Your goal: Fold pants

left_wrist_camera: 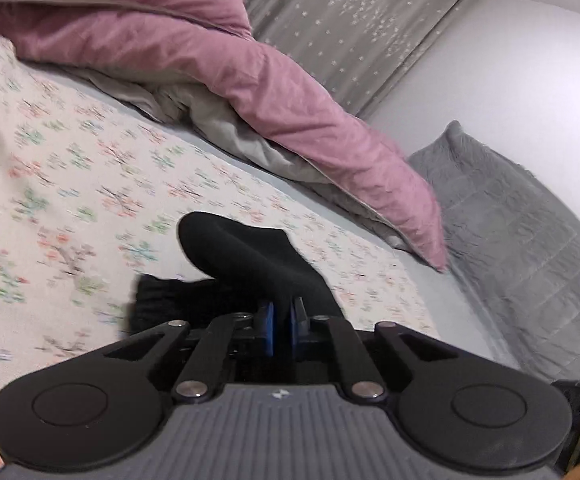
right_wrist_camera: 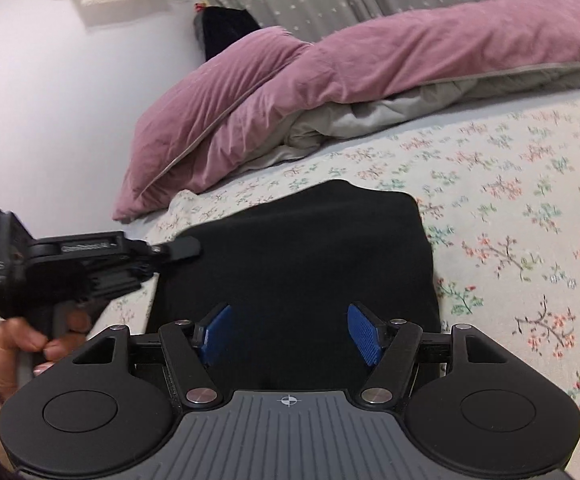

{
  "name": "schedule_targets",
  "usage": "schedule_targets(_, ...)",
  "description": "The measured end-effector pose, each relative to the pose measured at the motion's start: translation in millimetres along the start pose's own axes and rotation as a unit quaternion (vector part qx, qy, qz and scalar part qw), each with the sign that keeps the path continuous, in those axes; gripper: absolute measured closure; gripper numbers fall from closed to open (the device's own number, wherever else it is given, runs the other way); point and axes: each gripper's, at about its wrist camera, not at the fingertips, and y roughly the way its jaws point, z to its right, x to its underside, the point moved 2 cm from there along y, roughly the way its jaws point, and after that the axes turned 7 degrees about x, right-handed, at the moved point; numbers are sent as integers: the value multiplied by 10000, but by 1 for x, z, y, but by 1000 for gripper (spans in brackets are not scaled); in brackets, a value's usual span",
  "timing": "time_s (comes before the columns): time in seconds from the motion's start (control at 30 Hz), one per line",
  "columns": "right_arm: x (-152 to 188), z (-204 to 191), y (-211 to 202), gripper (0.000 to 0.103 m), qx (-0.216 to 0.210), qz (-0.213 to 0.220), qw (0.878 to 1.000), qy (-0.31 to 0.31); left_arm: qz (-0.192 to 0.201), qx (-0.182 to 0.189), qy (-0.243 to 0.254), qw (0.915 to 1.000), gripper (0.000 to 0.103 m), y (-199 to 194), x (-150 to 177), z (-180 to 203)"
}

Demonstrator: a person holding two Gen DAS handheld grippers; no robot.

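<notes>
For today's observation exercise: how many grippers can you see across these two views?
2. The left gripper is pinching a raised fold of the black pants; the right gripper hangs open above them.

No word, brand or number can be read in either view. Embossed lettering on the left gripper's black side plate [right_wrist_camera: 85, 247] is too blurred to make out. Each gripper's grey ribbed housing carries only a small white mark: a split diamond [left_wrist_camera: 277, 394] and a crosshair circle [right_wrist_camera: 288, 401].
</notes>
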Motion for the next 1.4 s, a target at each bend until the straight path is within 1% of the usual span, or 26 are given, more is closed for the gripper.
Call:
schedule_targets(0.07,0,-4,3,36,-15,16,10000,-59,-32,-270,-20,9996,77,-2,3,-17)
schedule_targets(0.13,3,-5,9,36,-32,-62,10000,-8,-173,-684,9,9975,76,9,10,-38)
schedule_targets(0.2,9,-6,20,36,-22,-208,9998,62,-379,-1031,237,9937,75,20,22,-49)
schedule_targets(0.23,14,-6,27,36,0,-329,9994,94,-447,-1114,313,9923,73,26,26,-51)
schedule_targets(0.3,25,-6,38,36,60,-488,9988,66,-401,-1160,350,9918,70,23,26,-47)
schedule_targets(0.33,30,-7,42,36,159,-506,9986,-14,-352,-1162,283,9922,68,18,23,-45)
schedule_targets(0.4,35,-10,40,35,320,-444,9983,-187,-177,-1185,314,9923,67,3,18,-37)
schedule_targets(0.47,34,-11,35,35,330,-412,9984,-187,109,-1211,555,9910,65,-15,14,-21)
schedule_targets(0.53,32,-11,28,36,327,-354,9987,-152,303,-1076,778,9907,63,-30,16,-5)
schedule_targets(0.6,31,-12,22,35,389,-282,9986,-208,315,-915,1050,9898,61,-38,24,12)
schedule_targets(0.63,31,-13,19,35,423,-266,9985,-237,260,-825,1227,9887,61,-41,30,21)
schedule_targets(0.67,32,-13,18,35,449,-283,9983,-248,168,-764,1429,9866,57,-41,38,29)
schedule_targets(0.73,37,-13,17,35,511,-370,9978,-224,-205,-808,1740,9812,54,-35,57,40)
schedule_targets(0.8,45,-14,15,35,652,-428,9966,-273,-723,-1119,1851,9737,54,-21,78,40)
schedule_targets(0.83,49,-15,14,35,746,-414,9957,-348,-865,-1254,1840,9710,54,-17,87,35)
schedule_targets(0.9,58,-18,8,35,931,-374,9935,-537,-981,-1380,1730,9703,54,-15,100,29)
schedule_targets(1.0,68,-27,-4,33,1154,-453,9885,-861,-949,-1424,1685,9707,53,-29,104,36)
schedule_targets(1.03,70,-29,-9,33,1265,-559,9863,-900,-932,-1447,1652,9711,48,-34,103,41)
schedule_targets(1.07,71,-30,-15,33,1373,-642,9845,-887,-911,-1479,1618,9714,34,-41,103,45)
schedule_targets(1.1,73,-31,-24,32,1422,-635,9841,-856,-875,-1549,1582,9712,26,-48,103,50)
schedule_targets(1.13,74,-33,-35,27,1440,-556,9845,-835,-835,-1642,1550,9706,13,-54,105,55)
schedule_targets(1.17,75,-35,-45,24,1465,-467,9846,-827,-812,-1739,1542,9692,6,-60,107,62)
schedule_targets(1.2,75,-37,-56,17,1525,-353,9843,-817,-818,-1859,1539,9670,4,-63,108,67)
schedule_targets(1.23,76,-39,-64,14,1602,-255,9835,-802,-820,-1986,1497,9651,0,-67,110,71)
schedule_targets(1.3,76,-43,-80,12,1770,-105,9811,-776,-820,-2184,1347,9630,0,-78,115,82)
schedule_targets(1.4,79,-48,-100,7,2045,13,9765,-676,-700,-2326,1252,9619,0,-93,120,94)
